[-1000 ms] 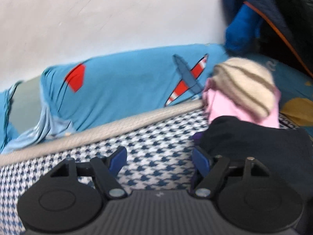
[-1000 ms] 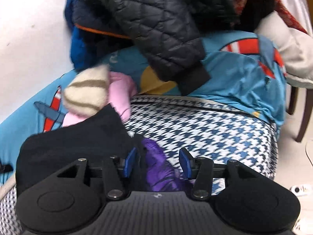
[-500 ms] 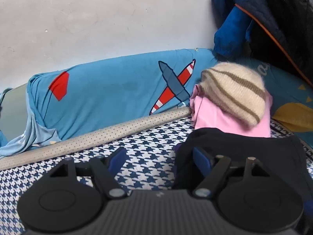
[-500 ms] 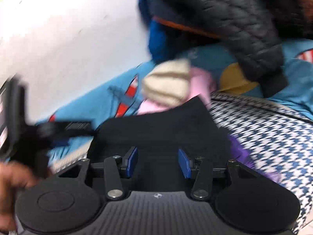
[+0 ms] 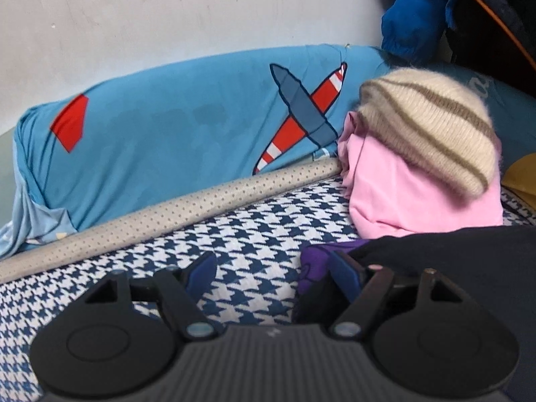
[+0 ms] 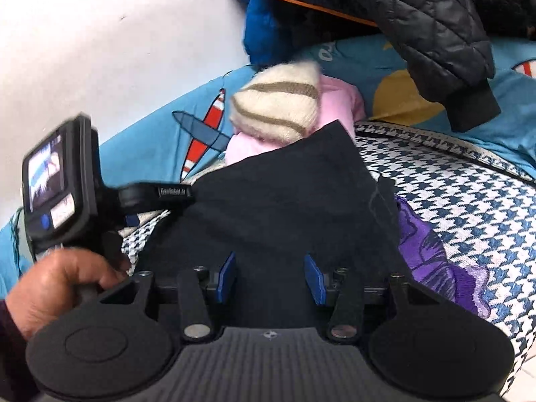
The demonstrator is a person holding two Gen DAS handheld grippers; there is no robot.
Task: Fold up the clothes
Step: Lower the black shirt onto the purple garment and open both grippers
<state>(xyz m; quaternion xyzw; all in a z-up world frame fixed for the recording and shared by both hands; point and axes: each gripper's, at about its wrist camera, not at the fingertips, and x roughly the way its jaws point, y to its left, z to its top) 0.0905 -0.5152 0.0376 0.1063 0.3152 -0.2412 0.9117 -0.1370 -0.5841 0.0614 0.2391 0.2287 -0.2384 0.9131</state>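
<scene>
While a black garment [image 6: 278,201] lies spread flat on the houndstooth cushion [image 5: 254,234], just in front of a pink stack [image 5: 418,197], both the left gripper [image 5: 273,276] and right gripper [image 6: 269,278] hover over it, fingers wide open and empty, seemingly poised to fold.

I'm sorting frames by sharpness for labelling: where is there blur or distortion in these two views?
Left wrist view: mostly sharp, though fisheye bends the beige piping and softens the striped knit hat. Right wrist view: the other gripper's screen and the hand are motion-smeared, the hat's edge is streaked, and the black garment shows little detail.
</scene>
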